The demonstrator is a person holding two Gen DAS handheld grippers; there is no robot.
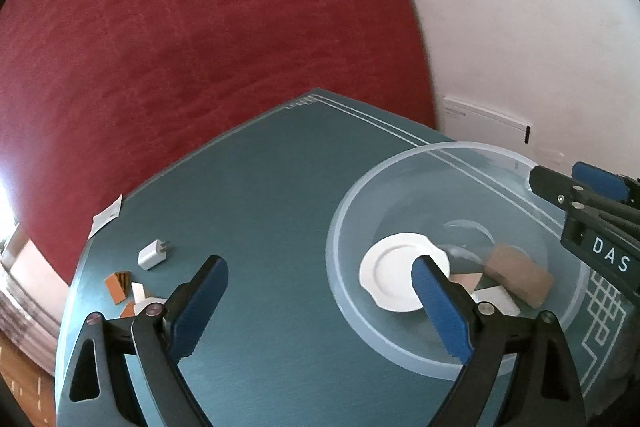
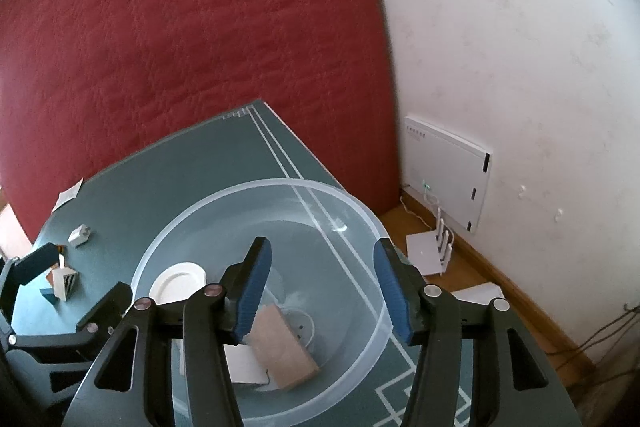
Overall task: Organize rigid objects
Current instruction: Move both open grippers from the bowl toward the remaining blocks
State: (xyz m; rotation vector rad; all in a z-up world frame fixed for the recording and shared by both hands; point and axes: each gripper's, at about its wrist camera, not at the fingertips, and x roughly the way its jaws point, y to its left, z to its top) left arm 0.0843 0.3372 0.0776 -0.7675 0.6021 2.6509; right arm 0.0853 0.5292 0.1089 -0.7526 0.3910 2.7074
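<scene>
A clear plastic bowl (image 1: 340,227) (image 2: 160,247) stands on the teal table. Inside it lie a white plate (image 1: 392,267) (image 2: 180,281), a brown block (image 1: 516,277) (image 2: 280,347) and a white card (image 2: 244,367). My left gripper (image 1: 320,263) is open wide over the table at the bowl's left rim, with nothing between its fingers. My right gripper (image 2: 323,245) hangs open above the bowl, also with nothing in it. On the table to the left lie a white charger plug (image 1: 150,254) (image 2: 80,235) and several small orange and white pieces (image 1: 118,287).
A paper slip (image 1: 106,217) lies at the table's far left edge. A red padded surface stands behind the table, a white wall to the right. A white router (image 2: 432,251) sits on the wooden floor beside the table, below a white wall panel (image 2: 444,171).
</scene>
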